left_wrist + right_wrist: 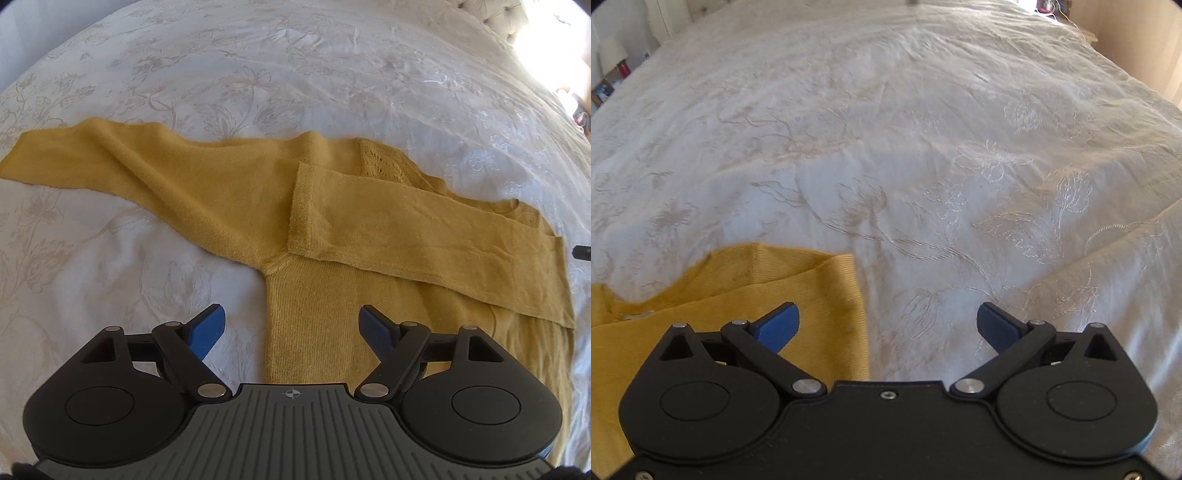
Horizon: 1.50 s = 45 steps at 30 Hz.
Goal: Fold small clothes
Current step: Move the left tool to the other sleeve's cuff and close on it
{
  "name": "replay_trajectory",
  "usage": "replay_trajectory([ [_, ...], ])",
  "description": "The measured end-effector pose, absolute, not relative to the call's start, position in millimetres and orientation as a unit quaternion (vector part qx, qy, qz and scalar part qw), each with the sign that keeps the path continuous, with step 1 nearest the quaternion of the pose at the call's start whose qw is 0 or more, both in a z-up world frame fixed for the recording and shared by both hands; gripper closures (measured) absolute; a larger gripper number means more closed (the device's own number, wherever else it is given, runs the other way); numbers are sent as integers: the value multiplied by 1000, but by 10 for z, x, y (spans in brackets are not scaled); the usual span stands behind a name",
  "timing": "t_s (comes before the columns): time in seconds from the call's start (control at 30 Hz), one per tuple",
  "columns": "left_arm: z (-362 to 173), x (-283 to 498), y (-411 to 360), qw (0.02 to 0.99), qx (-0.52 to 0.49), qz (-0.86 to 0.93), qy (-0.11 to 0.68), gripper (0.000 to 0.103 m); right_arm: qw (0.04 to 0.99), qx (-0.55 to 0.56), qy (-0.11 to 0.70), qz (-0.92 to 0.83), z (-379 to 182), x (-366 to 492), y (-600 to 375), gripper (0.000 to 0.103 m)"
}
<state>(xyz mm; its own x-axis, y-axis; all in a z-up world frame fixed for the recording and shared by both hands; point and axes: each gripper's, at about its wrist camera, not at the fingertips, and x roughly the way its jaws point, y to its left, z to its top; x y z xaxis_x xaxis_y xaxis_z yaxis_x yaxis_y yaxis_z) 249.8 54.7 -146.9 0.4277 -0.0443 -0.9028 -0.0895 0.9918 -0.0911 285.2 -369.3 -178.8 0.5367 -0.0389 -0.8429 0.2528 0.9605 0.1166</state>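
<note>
Mustard-yellow knit sweater [332,229] flat on white embroidered bedspread [258,74]; one sleeve [424,240] folded across body, other outstretched. Left gripper [293,325], right gripper [888,326] both agape, empty, freed for next fold.

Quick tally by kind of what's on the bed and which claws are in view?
Mustard sweater: 1
White embroidered bedspread: 1
Claws, both open and empty: 2 (left claw, right claw)
Total: 4
</note>
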Motion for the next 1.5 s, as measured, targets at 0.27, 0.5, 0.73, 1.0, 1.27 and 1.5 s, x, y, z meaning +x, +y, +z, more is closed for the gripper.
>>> replay_trajectory([
  [0.27,-1270,2809,395,823,-104,31,558,24,875,136,465,-3,-1521,2328,-3315,1],
  [0.5,-670,2942,140,843,-46,61,533,24,870,125,476,32,-1431,1971,-3114,1],
  [0.73,-75,2974,-210,867,-1,4,499,24,866,99,486,55,-1361,1836,-2995,1],
  [1.0,285,3019,-307,868,2,-23,497,24,879,92,464,64,-1146,1729,-2919,1],
  [1.27,127,3025,-193,859,-15,-73,506,24,886,83,453,49,-1024,1641,-2803,1],
  [1.5,-369,2892,567,853,-81,-66,511,24,884,88,455,56,-1012,1658,-2465,1],
])
